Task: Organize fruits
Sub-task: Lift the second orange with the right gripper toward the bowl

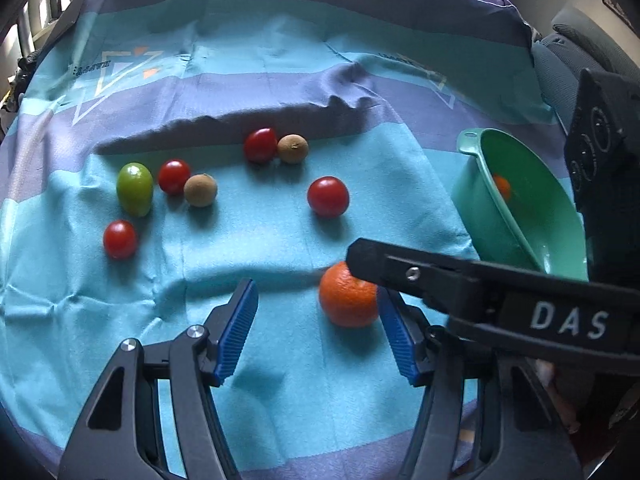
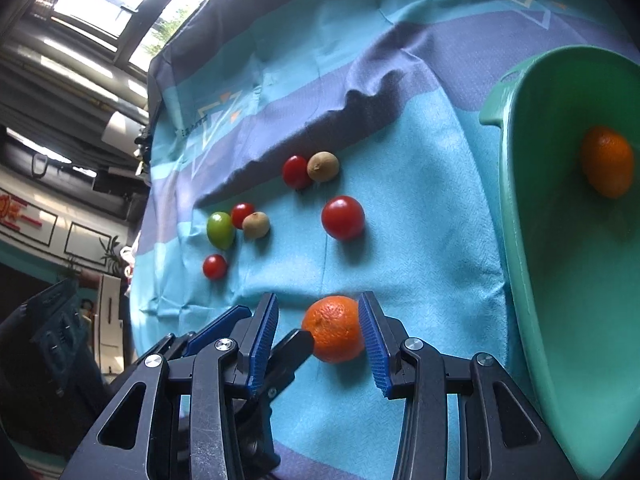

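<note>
Partly hidden or cut off, as we see them:

- Mandarin (image 1: 347,300): upper right covered by the right gripper's black finger (image 1: 404,270).
- Green bowl (image 1: 516,216): near rim behind that finger; in the right wrist view, cut by the right edge.
- Second orange fruit (image 1: 502,187) in the bowl: mostly hidden by the bowl wall.
- Cloth lettering (image 1: 86,68): too small to read.

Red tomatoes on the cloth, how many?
4. One far, touching a brown fruit. One beside the green fruit. One nearest, left. One alone, centre. The bowl or grippers may hide more.
</note>
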A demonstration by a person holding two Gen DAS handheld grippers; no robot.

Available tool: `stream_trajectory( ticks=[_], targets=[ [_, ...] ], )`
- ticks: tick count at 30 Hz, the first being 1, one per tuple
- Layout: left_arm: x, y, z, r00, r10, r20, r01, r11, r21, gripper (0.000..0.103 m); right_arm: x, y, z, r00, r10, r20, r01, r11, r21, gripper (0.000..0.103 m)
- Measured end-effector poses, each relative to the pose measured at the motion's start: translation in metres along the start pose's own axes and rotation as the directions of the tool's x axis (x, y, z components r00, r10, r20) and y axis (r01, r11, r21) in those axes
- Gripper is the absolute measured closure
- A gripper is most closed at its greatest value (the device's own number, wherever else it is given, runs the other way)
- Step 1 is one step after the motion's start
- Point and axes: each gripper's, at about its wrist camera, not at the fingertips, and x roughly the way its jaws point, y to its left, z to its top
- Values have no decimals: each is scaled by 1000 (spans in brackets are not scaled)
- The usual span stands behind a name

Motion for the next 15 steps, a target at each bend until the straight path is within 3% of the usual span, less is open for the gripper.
stream_trajectory(
  ticks=[6, 15],
  targets=[
    [13, 0, -1, 999, -21, -34, 21, 1000, -24, 41, 15, 2, -3, 997, -77, -27, 77, 997, -11, 59],
    [21, -4, -3, 997, -56, -48, 55, 998, -30, 48, 30, -3, -3, 996, -49, -75, 50, 999, 9, 59]
  ],
)
